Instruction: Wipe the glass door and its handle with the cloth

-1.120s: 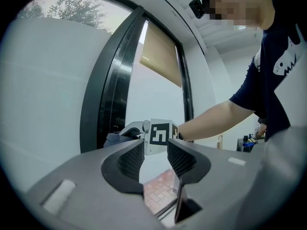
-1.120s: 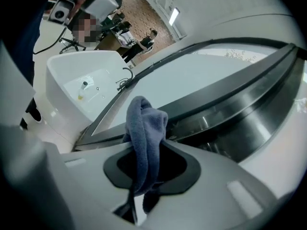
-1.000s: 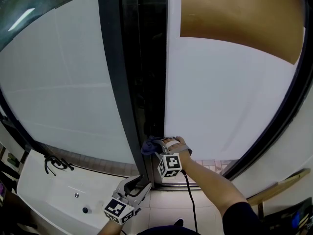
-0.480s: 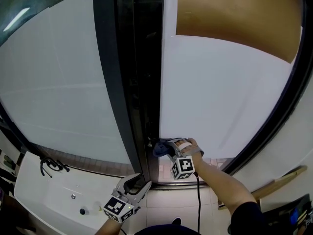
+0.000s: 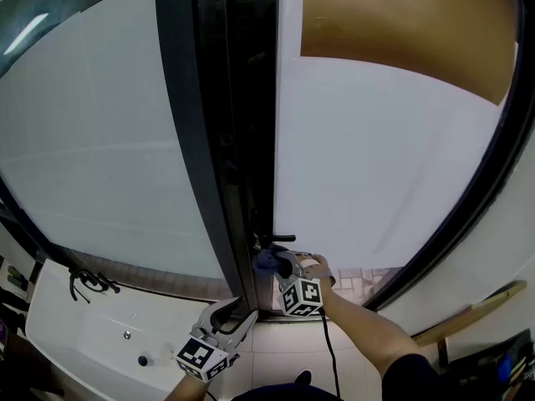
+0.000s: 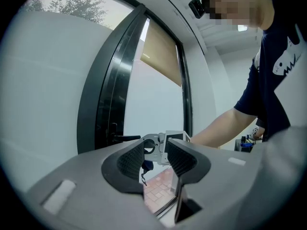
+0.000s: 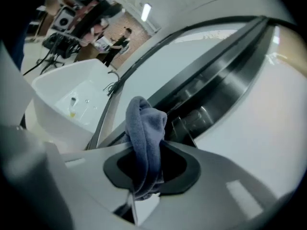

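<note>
The glass door [image 5: 376,165] meets a black frame [image 5: 226,140] in the middle of the head view. Its black lever handle [image 5: 277,239] juts out low on the frame. My right gripper [image 5: 281,266] is shut on a blue-grey cloth [image 5: 267,260], which is bunched just below the handle, at the door's edge. In the right gripper view the cloth [image 7: 144,133] stands up between the jaws, with the handle [image 7: 183,128] right behind it. My left gripper [image 5: 236,314] hangs lower down, open and with nothing in it; its view shows the handle [image 6: 125,138] ahead.
A white basin [image 5: 92,337] with a black tap [image 5: 85,281] sits at the lower left. A brown blind [image 5: 401,32] covers the upper right pane. A wooden stick [image 5: 476,312] leans at the lower right. The person's arm [image 6: 225,126] crosses the left gripper view.
My right gripper with the cloth swung right along the door's lower edge, then came back left under the handle, which now shows above it. The left gripper has barely moved.
</note>
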Action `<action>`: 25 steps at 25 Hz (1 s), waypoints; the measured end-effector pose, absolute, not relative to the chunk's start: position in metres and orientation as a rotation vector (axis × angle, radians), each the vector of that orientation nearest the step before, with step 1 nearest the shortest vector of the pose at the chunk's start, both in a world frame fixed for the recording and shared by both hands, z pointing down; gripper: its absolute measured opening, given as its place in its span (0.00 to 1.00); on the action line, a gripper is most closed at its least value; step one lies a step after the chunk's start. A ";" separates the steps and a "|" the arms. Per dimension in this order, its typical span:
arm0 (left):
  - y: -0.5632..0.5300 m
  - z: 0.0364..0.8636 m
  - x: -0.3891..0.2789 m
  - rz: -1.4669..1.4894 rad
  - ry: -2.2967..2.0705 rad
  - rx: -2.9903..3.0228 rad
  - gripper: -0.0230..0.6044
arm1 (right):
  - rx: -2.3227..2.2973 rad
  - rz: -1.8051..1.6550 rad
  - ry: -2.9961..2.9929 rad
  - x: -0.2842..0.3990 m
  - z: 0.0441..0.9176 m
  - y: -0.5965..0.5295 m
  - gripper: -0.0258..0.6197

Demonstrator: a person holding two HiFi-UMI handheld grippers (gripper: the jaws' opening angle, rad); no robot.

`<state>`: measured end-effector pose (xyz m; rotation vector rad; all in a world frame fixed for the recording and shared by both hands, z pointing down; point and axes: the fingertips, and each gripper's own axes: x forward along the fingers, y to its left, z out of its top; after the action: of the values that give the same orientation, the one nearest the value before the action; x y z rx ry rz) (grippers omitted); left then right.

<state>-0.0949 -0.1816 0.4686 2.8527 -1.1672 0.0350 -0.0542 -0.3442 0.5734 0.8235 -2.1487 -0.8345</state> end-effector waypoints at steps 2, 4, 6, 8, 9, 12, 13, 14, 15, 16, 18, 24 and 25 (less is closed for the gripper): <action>-0.181 0.472 -0.101 0.036 -1.188 2.841 0.27 | 0.919 -0.688 -2.248 -0.066 0.573 -0.352 0.15; -0.181 0.473 -0.107 0.049 -1.211 2.825 0.27 | 0.983 -0.592 -2.305 -0.076 0.572 -0.361 0.15; -0.180 0.478 -0.114 0.054 -1.234 2.806 0.27 | 1.027 -0.530 -2.326 -0.084 0.574 -0.373 0.15; -0.179 0.483 -0.121 0.056 -1.258 2.786 0.27 | 1.056 -0.490 -2.326 -0.088 0.578 -0.386 0.15; -0.179 0.485 -0.123 0.060 -1.269 2.778 0.27 | 1.059 -0.477 -2.325 -0.090 0.581 -0.392 0.15; -0.178 0.487 -0.127 0.078 -1.297 2.754 0.27 | 1.017 -0.479 -2.318 -0.093 0.593 -0.399 0.15; -0.178 0.488 -0.128 0.080 -1.304 2.749 0.27 | 0.993 -0.497 -2.314 -0.094 0.597 -0.399 0.15; -0.178 0.489 -0.129 0.080 -1.309 2.746 0.27 | 0.971 -0.519 -2.308 -0.094 0.600 -0.398 0.15; -0.179 0.489 -0.130 0.080 -1.313 2.744 0.27 | 0.951 -0.538 -2.301 -0.094 0.602 -0.398 0.15; -0.179 0.489 -0.130 0.081 -1.316 2.742 0.27 | 0.936 -0.548 -2.294 -0.093 0.604 -0.398 0.15; -0.180 0.487 -0.129 0.087 -1.319 2.739 0.27 | 0.922 -0.542 -2.275 -0.087 0.611 -0.399 0.15; -0.180 0.489 -0.120 0.083 -1.308 2.738 0.27 | 0.950 -0.404 -2.215 -0.047 0.643 -0.402 0.15; -0.181 0.489 -0.119 0.085 -1.306 2.737 0.27 | 0.938 -0.407 -2.218 -0.046 0.645 -0.399 0.15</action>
<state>-0.1189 -0.1806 0.4888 2.7370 -1.3061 0.0850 -0.0462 -0.3991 0.6447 0.9383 -2.2183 -0.4070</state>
